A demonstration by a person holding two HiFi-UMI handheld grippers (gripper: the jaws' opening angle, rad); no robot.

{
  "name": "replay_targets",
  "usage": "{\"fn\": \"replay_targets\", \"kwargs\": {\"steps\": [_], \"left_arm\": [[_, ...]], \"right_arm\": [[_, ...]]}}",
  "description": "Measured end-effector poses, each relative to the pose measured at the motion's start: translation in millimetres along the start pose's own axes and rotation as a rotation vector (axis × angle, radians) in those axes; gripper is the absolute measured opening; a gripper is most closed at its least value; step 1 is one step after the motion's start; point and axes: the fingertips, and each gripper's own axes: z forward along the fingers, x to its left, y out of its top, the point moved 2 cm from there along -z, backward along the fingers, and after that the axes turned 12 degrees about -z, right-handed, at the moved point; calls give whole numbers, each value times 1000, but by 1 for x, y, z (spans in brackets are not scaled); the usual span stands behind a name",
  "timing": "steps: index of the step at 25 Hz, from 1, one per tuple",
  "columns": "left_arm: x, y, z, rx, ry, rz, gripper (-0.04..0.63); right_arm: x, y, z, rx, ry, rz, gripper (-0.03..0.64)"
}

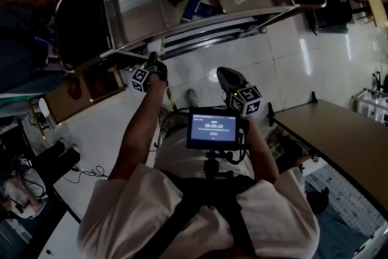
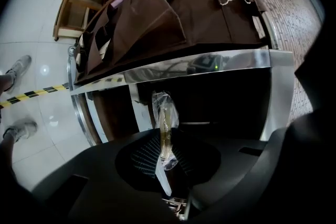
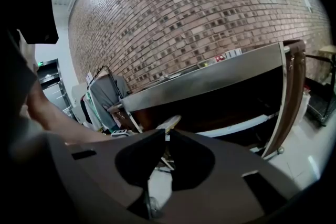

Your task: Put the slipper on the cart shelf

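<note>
Holding the slipper (image 2: 165,126) edge-on, my left gripper (image 2: 166,157) has its jaws clamped on the lower end, so the thin profile points straight at the cart (image 2: 199,63). It is a pale, flat slipper sealed in crinkly clear plastic. It stands upright out of the jaws and shows a yellowish edge; I cannot make out its upper face. It hangs just in front of the cart's side, below the steel top rail and level with the dark shelf opening (image 2: 226,107) — not on the shelf yet. I judge the edge-on hold is meant to let it pass under the rail without catching. The brown fabric bag (image 2: 157,18) on the cart's end sits above that opening, clear of the path. My right gripper (image 3: 165,135) waits farther back from the cart, jaws pressed together on nothing — held aside, I think, so it does not cross the left arm (image 1: 136,124). Next comes pushing forward into the opening and releasing.
</note>
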Motion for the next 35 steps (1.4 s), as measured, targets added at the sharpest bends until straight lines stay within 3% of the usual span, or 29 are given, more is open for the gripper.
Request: {"fn": "replay_targets", "kwargs": {"steps": [14,16,19,24,28,32,35], "left_arm": [[-3,2,43,5,-36,-18,58],[-9,-3,50,37,-50,-13,98],[-11,-10,58,88,-38,-27,211],[-4,-15,64,167,11,-42,305],[-5,-12,69,228,29,-11,308],[5,-12,63,259,88,84,308],[15,-18,51,308,112,101,327]], "right_arm": [[-1,-26,-6,40,-14,36,43],[-1,-29,-7,43,-19,40,43],[-7,-30,-11,30,-47,59,43],[-46,-14,-26,-35,-135,85,43],[-76,9,-31,-81,-195,76,43],[-84,42,-20,-139,-154,31,43],[-76,59,-13,-159,-115,-5,43]]}}
